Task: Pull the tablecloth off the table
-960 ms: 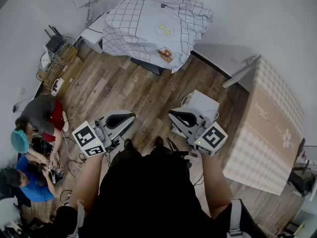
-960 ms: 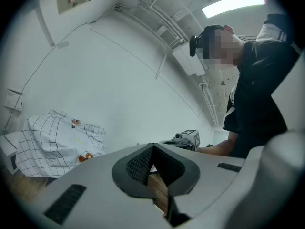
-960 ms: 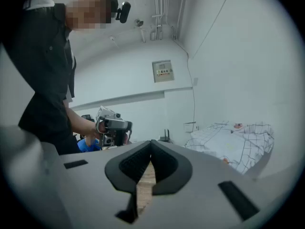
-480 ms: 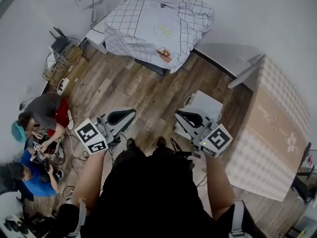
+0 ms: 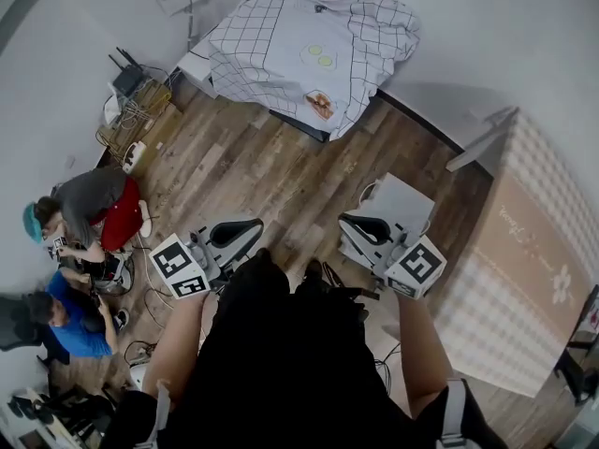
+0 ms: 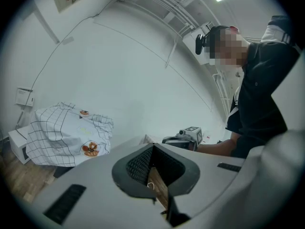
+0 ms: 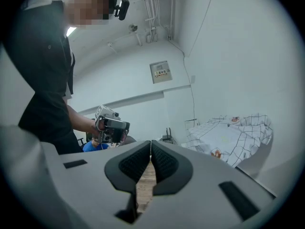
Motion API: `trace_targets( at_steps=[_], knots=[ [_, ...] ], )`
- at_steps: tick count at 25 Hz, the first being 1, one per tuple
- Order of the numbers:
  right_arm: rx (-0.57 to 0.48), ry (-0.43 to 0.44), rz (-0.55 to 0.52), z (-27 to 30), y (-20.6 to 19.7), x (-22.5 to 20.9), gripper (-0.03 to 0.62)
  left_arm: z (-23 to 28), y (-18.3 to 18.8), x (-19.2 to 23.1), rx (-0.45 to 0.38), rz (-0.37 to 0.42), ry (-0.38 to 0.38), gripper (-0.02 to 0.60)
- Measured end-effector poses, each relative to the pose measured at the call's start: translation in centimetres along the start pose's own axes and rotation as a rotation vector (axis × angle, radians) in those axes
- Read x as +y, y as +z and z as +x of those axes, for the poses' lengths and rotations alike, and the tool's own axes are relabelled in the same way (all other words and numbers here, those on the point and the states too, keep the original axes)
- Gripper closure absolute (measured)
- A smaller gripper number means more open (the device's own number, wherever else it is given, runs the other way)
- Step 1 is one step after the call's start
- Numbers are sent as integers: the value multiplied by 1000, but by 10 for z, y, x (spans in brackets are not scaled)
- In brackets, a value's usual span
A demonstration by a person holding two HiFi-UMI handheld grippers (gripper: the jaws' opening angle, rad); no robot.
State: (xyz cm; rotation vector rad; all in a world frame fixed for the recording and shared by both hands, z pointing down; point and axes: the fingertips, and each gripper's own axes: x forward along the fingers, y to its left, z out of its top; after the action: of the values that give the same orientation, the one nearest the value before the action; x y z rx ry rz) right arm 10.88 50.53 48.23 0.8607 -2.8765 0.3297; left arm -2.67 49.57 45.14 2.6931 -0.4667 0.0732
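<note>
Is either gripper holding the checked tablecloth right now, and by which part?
Nothing is held. The left gripper and the right gripper are both shut and empty, over the wooden floor, well short of the checked tablecloth.

The tablecloth (image 5: 309, 50) is found at the top centre of the head view, close against the wall (image 5: 487, 26). A second covered table (image 5: 524, 269) is set along the right edge, and the two are separated by the floor (image 5: 262, 171). A heap of cables (image 5: 131, 110) is placed at the upper left, and two people (image 5: 89, 209) are seated below it at the left edge. The left gripper (image 5: 253, 226) and the right gripper (image 5: 346, 224) are held side by side at the lower centre, and a box (image 5: 401, 201) is seen just above the right one.
</note>
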Motion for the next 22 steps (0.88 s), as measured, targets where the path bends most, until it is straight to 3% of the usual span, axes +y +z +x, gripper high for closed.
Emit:
trace_targets(
  at_steps=[8,13,17,22],
  knots=[
    [34,6,25,26,-1,-34,574,2,12,43,14,-8,5,572],
    [71,3,31,60,7,-62,574,5,46,84,-59,-15,-74,572],
    [136,-12,38,98,12,-98,574,14,67,134,-54,7,-107,572],
    [169,-34,35,151,41,-140,574,4,87,199,-47,-24,-119,572]
  ],
)
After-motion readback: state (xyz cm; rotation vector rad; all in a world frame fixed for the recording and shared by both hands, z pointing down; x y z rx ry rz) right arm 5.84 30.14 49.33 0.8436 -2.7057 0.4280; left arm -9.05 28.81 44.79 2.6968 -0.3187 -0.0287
